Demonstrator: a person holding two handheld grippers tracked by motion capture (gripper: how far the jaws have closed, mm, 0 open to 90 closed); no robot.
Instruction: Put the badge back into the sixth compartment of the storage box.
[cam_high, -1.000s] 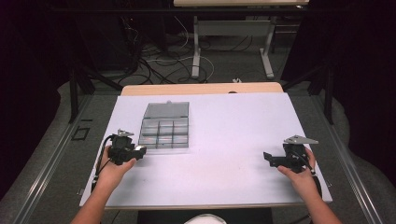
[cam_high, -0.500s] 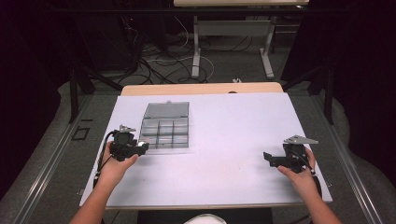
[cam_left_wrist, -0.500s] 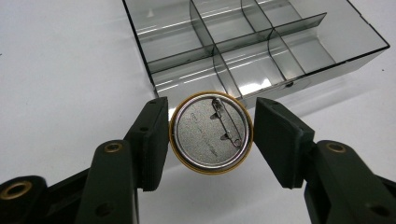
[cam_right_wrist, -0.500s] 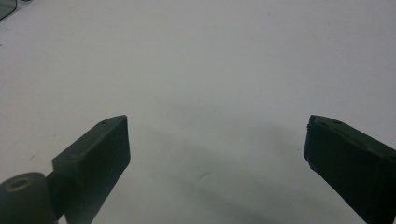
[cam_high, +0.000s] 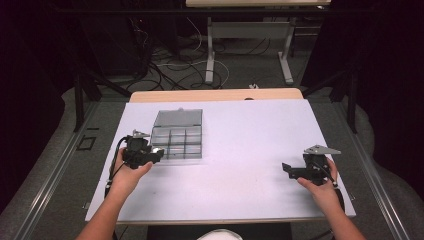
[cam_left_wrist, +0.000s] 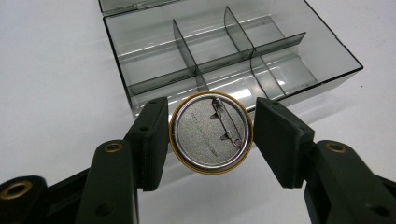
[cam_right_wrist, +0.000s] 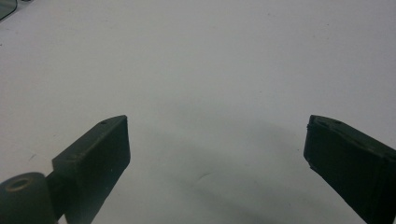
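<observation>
Pinching a pin badge (cam_left_wrist: 211, 132), the left gripper (cam_left_wrist: 211, 140) hides the organizer box's (cam_left_wrist: 224, 51) near wall; right gripper (cam_right_wrist: 217, 149) gapes empty.

lab or test room: white desk (cam_high: 240, 150) under a fixed camera, dark curtains (cam_high: 385, 75) around, loose cables (cam_high: 165, 65) on grey floor (cam_high: 240, 75), another desk's metal legs (cam_high: 210, 50) behind.
</observation>
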